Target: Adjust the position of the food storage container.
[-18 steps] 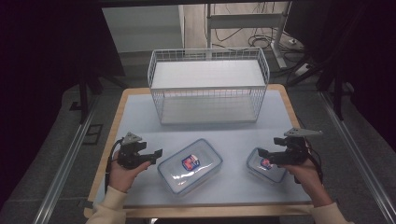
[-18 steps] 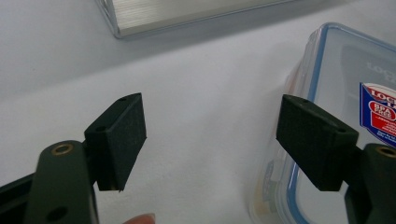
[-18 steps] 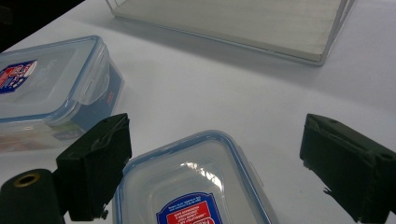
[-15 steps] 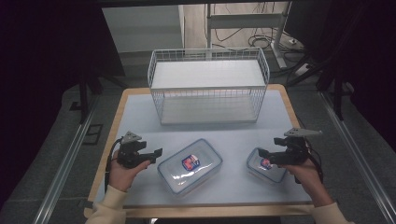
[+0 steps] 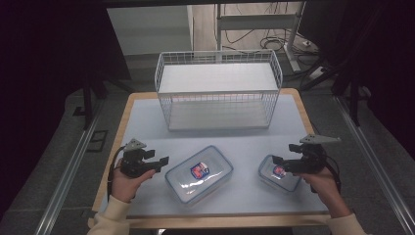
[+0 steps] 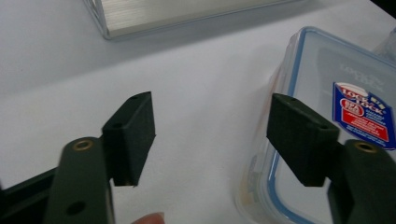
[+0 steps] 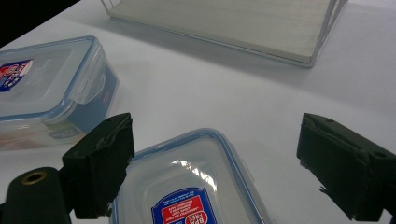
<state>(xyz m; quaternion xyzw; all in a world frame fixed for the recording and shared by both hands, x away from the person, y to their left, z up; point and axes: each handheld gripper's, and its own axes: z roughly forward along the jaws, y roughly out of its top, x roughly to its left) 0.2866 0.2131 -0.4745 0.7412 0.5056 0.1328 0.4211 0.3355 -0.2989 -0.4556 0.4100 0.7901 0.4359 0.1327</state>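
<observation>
"LOCK & LOCK" and "BPA FREE" are read on the large container's lid label [image 6: 362, 114]; "BPA FREE" is printed on the small container's label [image 7: 184, 210].

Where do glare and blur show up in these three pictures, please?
High view: dark surroundings, a bright glare patch on the large box. Left gripper view: near jaws soft, label sharp. Right gripper view: glare on the small box lid; left jaw casts shadow.
</observation>
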